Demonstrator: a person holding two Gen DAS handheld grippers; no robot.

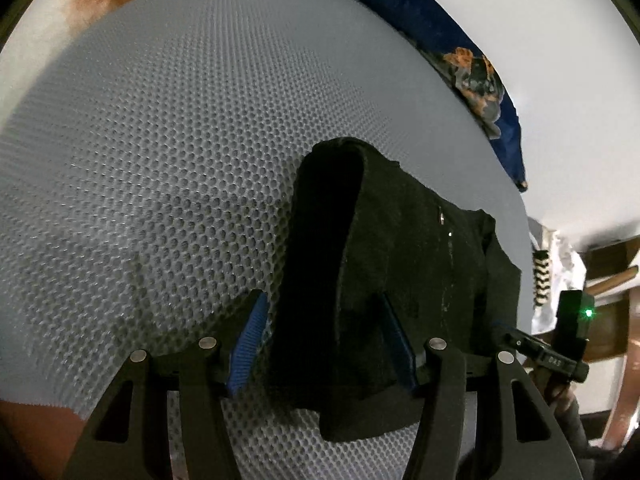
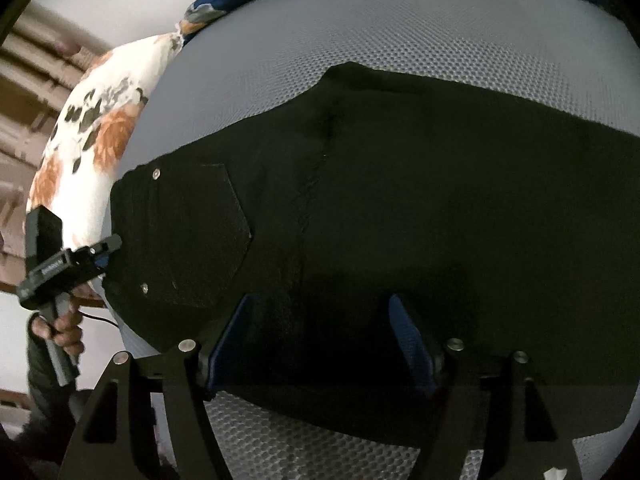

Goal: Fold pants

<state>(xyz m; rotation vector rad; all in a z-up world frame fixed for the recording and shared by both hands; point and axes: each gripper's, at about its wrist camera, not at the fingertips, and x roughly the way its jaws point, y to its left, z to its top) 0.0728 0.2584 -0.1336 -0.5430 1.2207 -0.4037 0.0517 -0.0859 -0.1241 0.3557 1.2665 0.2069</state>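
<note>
- Black denim pants lie spread on a grey honeycomb-mesh mattress cover, back pocket with metal rivets facing up
- Left tool has its blue-padded fingers spread, a folded black edge of the pants lying between them, not pinched
- Right tool hangs over the dark cloth, fingers apart, gripping nothing
- White floral pillow sits beside the waistband end
- Person's hand holds the left tool's handle

Grey honeycomb-mesh mat covering the bed; dark blue floral blanket bunched along its far edge; white pillow with orange flowers at one side; white wall behind.
</note>
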